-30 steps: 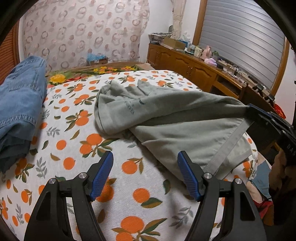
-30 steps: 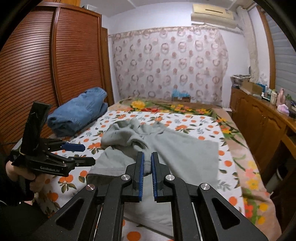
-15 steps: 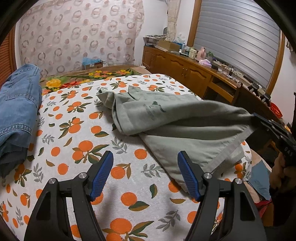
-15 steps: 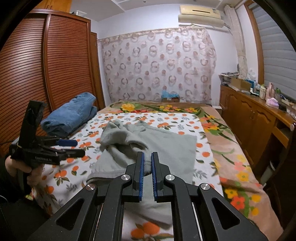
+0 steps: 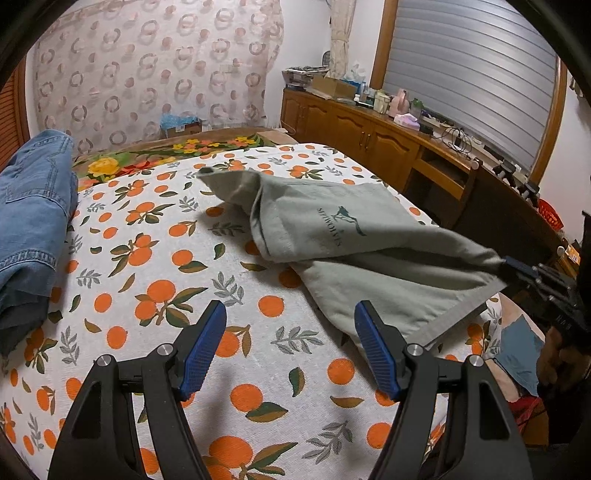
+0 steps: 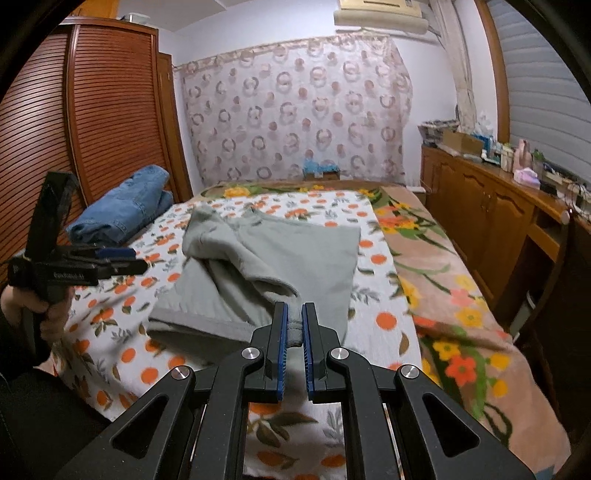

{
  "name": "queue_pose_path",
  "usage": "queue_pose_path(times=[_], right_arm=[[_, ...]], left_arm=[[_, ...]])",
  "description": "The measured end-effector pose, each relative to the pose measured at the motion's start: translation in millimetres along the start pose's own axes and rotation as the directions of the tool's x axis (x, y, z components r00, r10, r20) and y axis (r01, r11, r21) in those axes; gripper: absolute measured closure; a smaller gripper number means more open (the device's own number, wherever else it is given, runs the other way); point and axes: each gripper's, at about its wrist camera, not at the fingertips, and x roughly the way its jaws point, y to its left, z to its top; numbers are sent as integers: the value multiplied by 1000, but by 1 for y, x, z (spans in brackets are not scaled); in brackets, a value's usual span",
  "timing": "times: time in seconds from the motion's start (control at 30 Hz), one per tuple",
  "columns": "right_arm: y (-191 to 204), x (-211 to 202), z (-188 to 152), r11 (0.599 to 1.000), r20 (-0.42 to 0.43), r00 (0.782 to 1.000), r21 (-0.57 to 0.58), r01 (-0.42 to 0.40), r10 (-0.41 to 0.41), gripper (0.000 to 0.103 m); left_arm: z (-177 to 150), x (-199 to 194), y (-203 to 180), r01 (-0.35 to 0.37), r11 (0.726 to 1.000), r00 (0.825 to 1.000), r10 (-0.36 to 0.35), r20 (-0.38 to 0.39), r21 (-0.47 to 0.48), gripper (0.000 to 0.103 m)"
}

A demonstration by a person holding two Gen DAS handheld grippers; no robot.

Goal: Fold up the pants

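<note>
Grey-green pants (image 5: 354, 236) — orange-print white bedspread (image 5: 147, 258) — blue jeans (image 5: 29, 221).

Bare bedspread (image 5: 155, 280) ahead of left hand-held gripper (image 5: 290, 345) (jaws wide); jeans pile (image 5: 29, 221) blocks left side.

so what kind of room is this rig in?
Most likely a home bedroom: a bed with an orange-print white cover, a slatted brown wooden wardrobe beside it, and a wall air conditioner above the ring-patterned curtain.
</note>
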Motion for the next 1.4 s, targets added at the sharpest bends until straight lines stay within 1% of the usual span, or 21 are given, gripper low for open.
queue_pose_path(times=[0.3, 0.5, 0.6, 0.73, 0.77, 0.9, 1.03, 1.07, 1.1, 1.13, 1.4], right_arm=[[-5, 12, 0, 1000, -80, 997, 24, 21, -19, 95], [-11, 13, 7, 998, -96, 995, 58, 9, -4, 94], [-14, 11, 12, 998, -93, 995, 53, 31, -26, 80], [-19, 5, 23, 998, -53, 998, 50, 35, -33, 73], [-19, 4, 28, 998, -45, 999, 47, 32, -30, 73], [-8, 13, 51, 1000, -26, 1000, -10, 1, -1, 72], [10, 32, 72, 996, -25, 998, -63, -58, 57, 72], [14, 37, 76, 994, -28, 997, -73, -75, 73, 71], [19, 42, 81, 992, -33, 995, -85, -96, 93, 65], [19, 48, 83, 989, -36, 993, -94, -112, 109, 62], [39, 88, 106, 971, -104, 979, -145, -191, 177, 62]], left_arm=[[-1, 6, 3, -2, 1000, 1000, 2, -9, -3, 30], [0, 6, 6, -8, 1000, 1000, 8, -7, -5, 30], [2, 6, 9, -14, 1000, 1000, 14, -2, -4, 30], [9, 7, 12, -21, 1000, 1000, 21, 2, -3, 30], [12, 8, 13, -22, 1000, 1000, 22, 2, 0, 30], [23, 12, 18, -36, 999, 999, 36, 5, 15, 30], [36, 17, 28, -48, 999, 999, 48, 6, 7, 30], [38, 18, 30, -49, 999, 999, 49, 7, 6, 30], [42, 19, 33, -51, 999, 999, 51, 8, 5, 30], [44, 20, 34, -51, 999, 999, 51, 8, 6, 30], [54, 30, 53, -61, 998, 998, 61, -6, 5, 30]])
